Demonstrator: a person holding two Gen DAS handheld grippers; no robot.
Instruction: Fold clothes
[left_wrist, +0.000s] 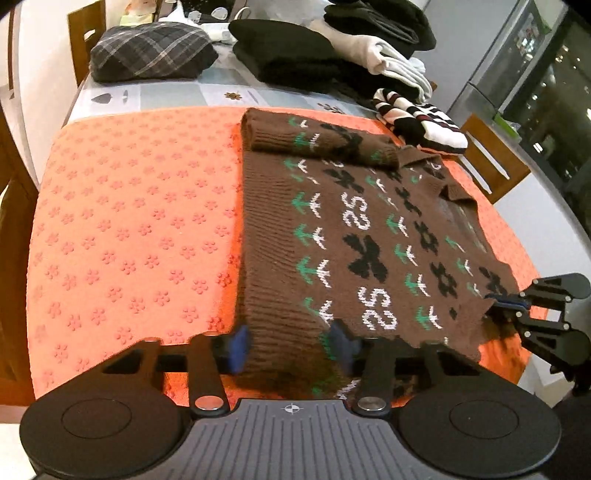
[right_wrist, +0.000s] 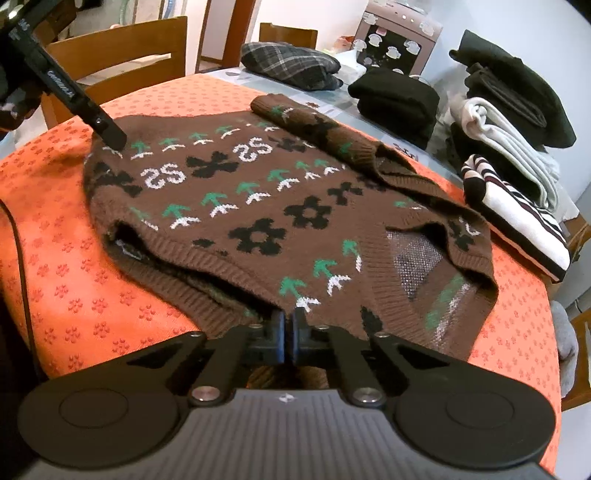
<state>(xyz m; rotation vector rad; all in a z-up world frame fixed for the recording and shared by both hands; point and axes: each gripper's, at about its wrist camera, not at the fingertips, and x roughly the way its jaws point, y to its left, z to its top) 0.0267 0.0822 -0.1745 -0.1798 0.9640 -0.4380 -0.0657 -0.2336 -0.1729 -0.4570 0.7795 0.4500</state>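
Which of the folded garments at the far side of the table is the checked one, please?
The grey plaid garment, lying alone at the far left beside a wooden chair; the black sweater, white garment and striped top lie right of it.

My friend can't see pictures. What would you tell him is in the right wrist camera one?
The right gripper is shut on the near hem of a brown patterned sweater lying on an orange mat. The left gripper touches its far left edge, and folded clothes are piled behind on the right.

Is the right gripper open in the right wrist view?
No, the right gripper has its two blue pads pressed together on the edge of the brown sweater.
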